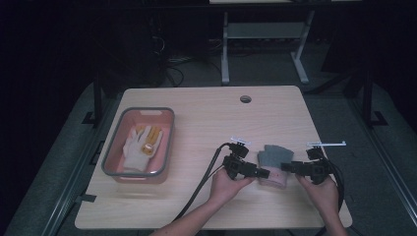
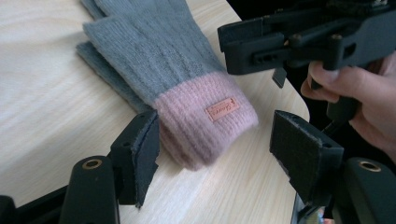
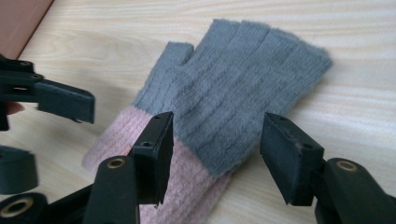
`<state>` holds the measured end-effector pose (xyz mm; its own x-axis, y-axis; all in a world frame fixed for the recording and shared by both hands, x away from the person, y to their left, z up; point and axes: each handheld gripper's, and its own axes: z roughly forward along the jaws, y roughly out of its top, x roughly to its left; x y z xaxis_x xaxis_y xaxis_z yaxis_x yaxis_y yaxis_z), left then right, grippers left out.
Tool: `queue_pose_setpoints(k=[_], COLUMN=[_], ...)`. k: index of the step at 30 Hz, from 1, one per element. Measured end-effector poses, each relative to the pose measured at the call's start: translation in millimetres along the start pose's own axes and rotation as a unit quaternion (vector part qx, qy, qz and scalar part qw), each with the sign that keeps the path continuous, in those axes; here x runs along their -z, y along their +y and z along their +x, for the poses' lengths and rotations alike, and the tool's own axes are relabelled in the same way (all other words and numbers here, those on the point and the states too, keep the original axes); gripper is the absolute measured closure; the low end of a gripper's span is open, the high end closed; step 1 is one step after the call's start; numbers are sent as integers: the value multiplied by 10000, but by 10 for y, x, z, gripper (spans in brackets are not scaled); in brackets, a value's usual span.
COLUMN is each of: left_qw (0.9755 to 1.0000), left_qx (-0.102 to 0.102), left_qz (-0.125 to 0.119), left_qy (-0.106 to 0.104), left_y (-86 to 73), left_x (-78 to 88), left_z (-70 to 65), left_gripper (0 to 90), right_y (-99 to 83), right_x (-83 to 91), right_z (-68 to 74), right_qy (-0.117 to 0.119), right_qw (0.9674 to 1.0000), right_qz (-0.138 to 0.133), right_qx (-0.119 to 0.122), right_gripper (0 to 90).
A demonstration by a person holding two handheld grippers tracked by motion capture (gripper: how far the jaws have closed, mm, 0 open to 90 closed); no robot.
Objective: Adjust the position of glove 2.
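- left tool (image 1: 264, 172): jaws spread, nothing pinched. in the left gripper view the pink cuff of the glove (image 2: 187, 88) sits between the two pads, one pad just beside the cuff edge, the other well off it.
- right tool (image 1: 286, 167): jaws spread too, empty. in the right gripper view the pads straddle the glove (image 3: 224, 93) where grey meets pink; cannot tell if the pads touch the knit.
- glove (image 1: 273, 161): grey knit body, pink cuff with a small tan label, lying flat on the worktop (image 1: 206, 113) between the two tools, toward the near right part. fingers point away from the person.
- both tools come at it from opposite sides and sit close to each other.
- risk: tools collide over the cuff if both close in at once, since tips are near.
- risk: a jaw grabs only the top layer of knit, so the glove stretches or slips out when lifted.
- risk: a pad pushes the soft cuff along the smooth wood instead of pinching it, bunching it up.
- further out: grey-rimmed pink bin (image 1: 112, 167) at the worktop's left, with a white glove with yellow parts (image 1: 140, 142) inside, well apart from the grey one.
- worktop: pale wood grain, round cable hole (image 1: 245, 99) near far edge.
- room: dark, a table frame (image 1: 265, 34) behind, cables on the floor.
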<state>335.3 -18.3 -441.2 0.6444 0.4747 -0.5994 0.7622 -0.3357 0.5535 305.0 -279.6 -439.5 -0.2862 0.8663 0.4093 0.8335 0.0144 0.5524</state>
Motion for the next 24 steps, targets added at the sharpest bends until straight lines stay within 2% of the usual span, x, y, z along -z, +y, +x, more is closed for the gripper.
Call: queue_pose_setpoints(k=[7, 12, 19, 24], left_qw=[9994, 9989, 9986, 9984], left_qx=[346, 460, 477, 477], left_qz=[8, 69, 215, 280], left_qy=[6, -54, -6, 64], left_y=[7, -1, -24, -29], left_x=[-111, -183, -269, -297], left_z=[78, 119, 132, 138], left_gripper=[336, 364, 385, 395], right_y=[-52, -55, -73, -116], right_x=[-31, -56, -121, -151], right_z=[-45, -59, -60, -91], right_qy=[128, 155, 91, 160], right_qw=[9997, 9996, 9994, 9988], right_qz=[14, 59, 151, 131], right_qx=[-187, -234, -304, -437], right_gripper=[428, 428, 430, 434])
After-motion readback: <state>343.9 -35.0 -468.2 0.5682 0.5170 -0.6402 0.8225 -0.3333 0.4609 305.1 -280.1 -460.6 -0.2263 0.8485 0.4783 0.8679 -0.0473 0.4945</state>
